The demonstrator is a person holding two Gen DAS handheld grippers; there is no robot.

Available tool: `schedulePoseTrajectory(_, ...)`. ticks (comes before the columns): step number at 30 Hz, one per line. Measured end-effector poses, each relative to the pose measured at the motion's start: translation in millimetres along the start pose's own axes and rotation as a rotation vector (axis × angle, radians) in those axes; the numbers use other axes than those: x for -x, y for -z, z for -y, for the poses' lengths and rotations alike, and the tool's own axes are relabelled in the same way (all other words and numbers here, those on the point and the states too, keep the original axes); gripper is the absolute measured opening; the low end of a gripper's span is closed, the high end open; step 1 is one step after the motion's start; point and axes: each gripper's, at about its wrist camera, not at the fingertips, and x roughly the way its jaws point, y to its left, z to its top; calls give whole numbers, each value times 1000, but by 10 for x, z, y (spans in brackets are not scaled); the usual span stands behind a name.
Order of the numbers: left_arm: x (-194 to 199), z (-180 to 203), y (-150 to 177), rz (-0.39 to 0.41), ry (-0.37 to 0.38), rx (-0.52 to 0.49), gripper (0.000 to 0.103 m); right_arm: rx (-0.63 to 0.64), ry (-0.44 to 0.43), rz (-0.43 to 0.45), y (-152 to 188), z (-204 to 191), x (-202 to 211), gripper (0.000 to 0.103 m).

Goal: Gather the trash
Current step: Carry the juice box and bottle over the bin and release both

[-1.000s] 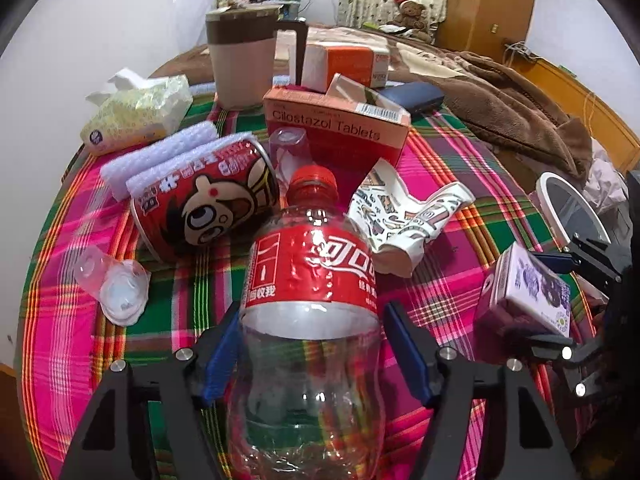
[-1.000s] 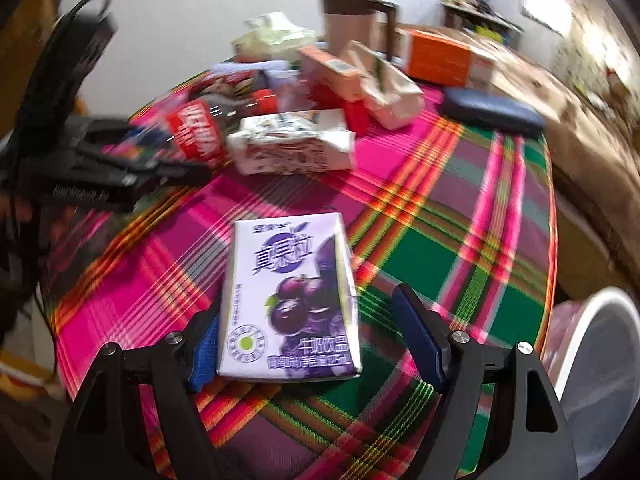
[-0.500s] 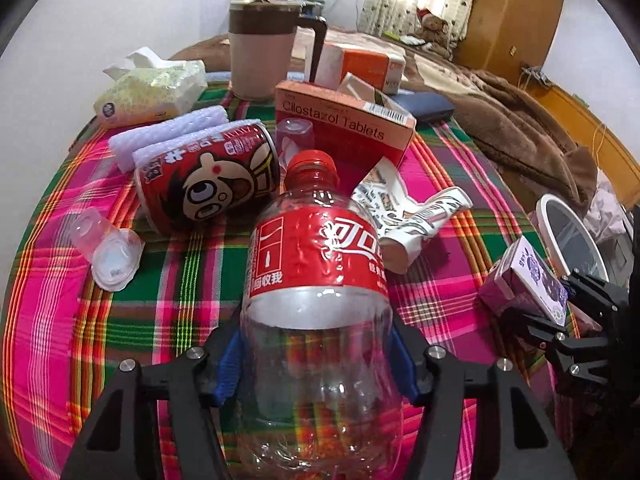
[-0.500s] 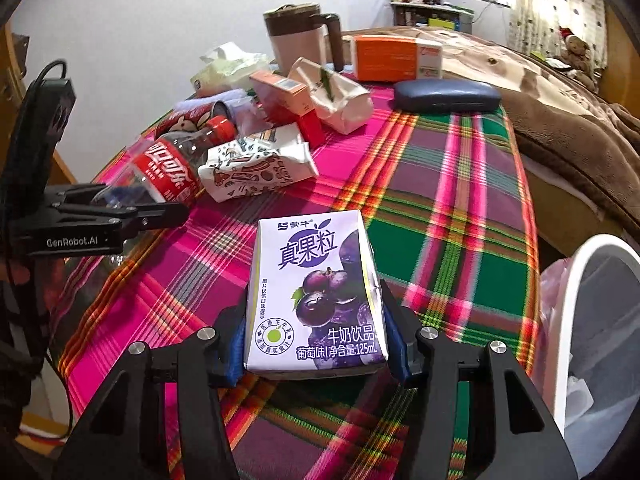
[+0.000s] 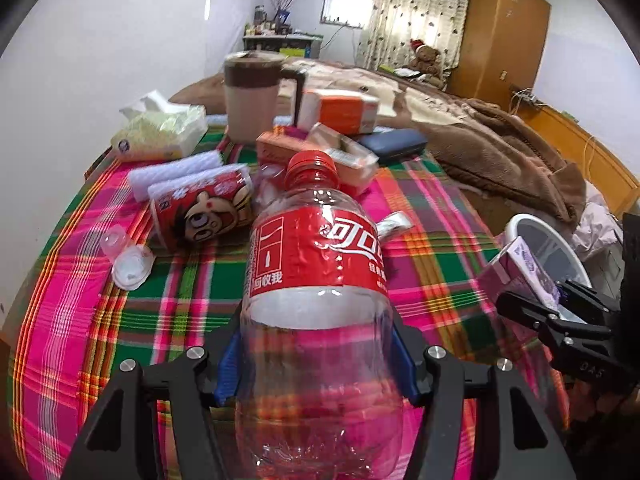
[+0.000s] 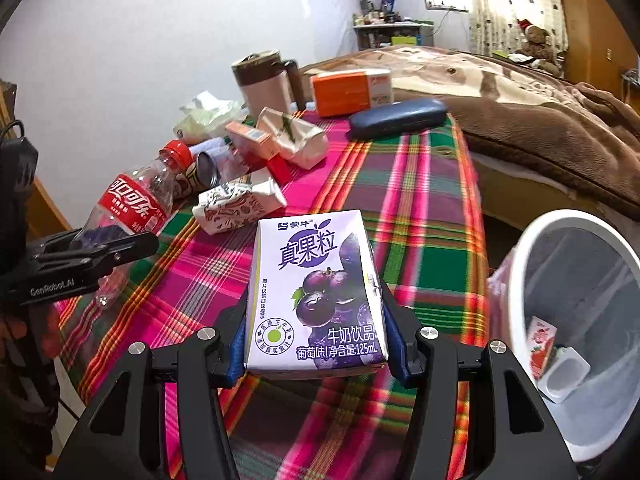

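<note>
My left gripper (image 5: 316,360) pinches one clear plastic bottle (image 5: 320,300) with a red cap and a red Coca-Cola label in Chinese, held above the plaid tablecloth (image 5: 120,320). My right gripper (image 6: 316,344) clamps one purple Mengniu grape milk carton (image 6: 316,292) marked 125mL, just beside the white bin (image 6: 520,256). The bin holds one small red-printed pack and one white cup.

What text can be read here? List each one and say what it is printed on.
"真果粒", "牛奶饮品", "125mL": purple milk carton in the right gripper.
"可口可乐": red label of the cola bottle in the left gripper.
"回收我": same bottle label, left wrist view.
"GenRobot.AI": left gripper's body, right wrist view.
Pill boxes, tissue pack and red cartoon can: print too blurred to read.
</note>
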Motion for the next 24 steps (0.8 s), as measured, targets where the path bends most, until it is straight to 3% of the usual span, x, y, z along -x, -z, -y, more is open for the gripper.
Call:
schedulePoseTrajectory(12, 156, 690, -137, 66, 79, -91, 62, -89, 123, 81, 71, 392, 487, 56)
schedulePoseTrajectory(24, -12, 1699, -303, 51, 251, -215, 62, -233, 314, 142, 190, 1033, 902, 56)
